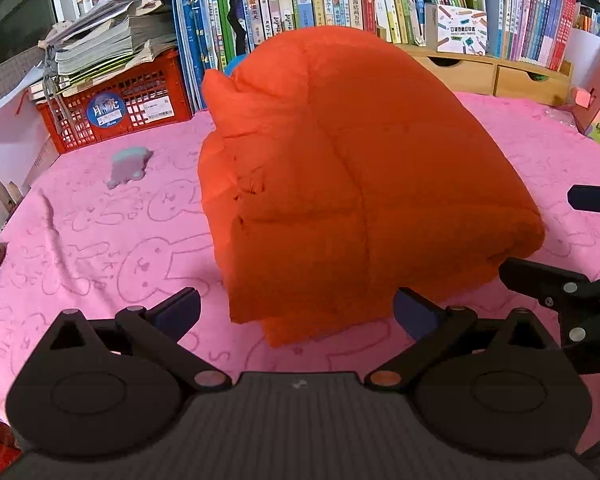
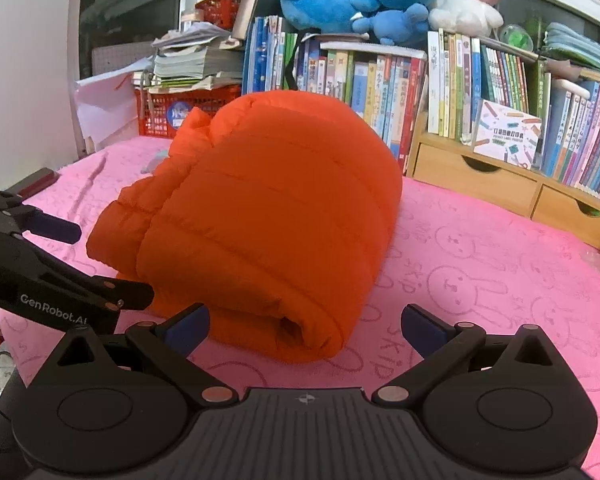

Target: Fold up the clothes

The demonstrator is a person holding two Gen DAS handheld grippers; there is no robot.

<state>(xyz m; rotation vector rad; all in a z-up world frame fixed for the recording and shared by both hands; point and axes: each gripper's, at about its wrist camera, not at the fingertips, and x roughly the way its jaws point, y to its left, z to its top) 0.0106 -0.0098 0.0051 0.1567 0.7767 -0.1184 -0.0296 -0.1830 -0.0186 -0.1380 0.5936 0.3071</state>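
A red crate [image 1: 120,112] at the back of the worktop [image 1: 100,240] carries stacked papers [image 1: 100,48] on top. The folded orange jacket [image 1: 340,184] lies mid-worktop. The left claw [image 1: 296,312] and right claw [image 2: 305,326] sit low before it, both spread wide, gripping nothing.

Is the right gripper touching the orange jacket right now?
Apart. In the right wrist view, the right gripper stands open, and pink cloth shows between both fingertips and the orange jacket.

- Scene evenly, brightly lit; soft shadow cast beneath the orange jacket [image 1: 340,184].
- Strong fisheye bending seen at edges; bookshelf [image 2: 480,80] behind jacket curved.
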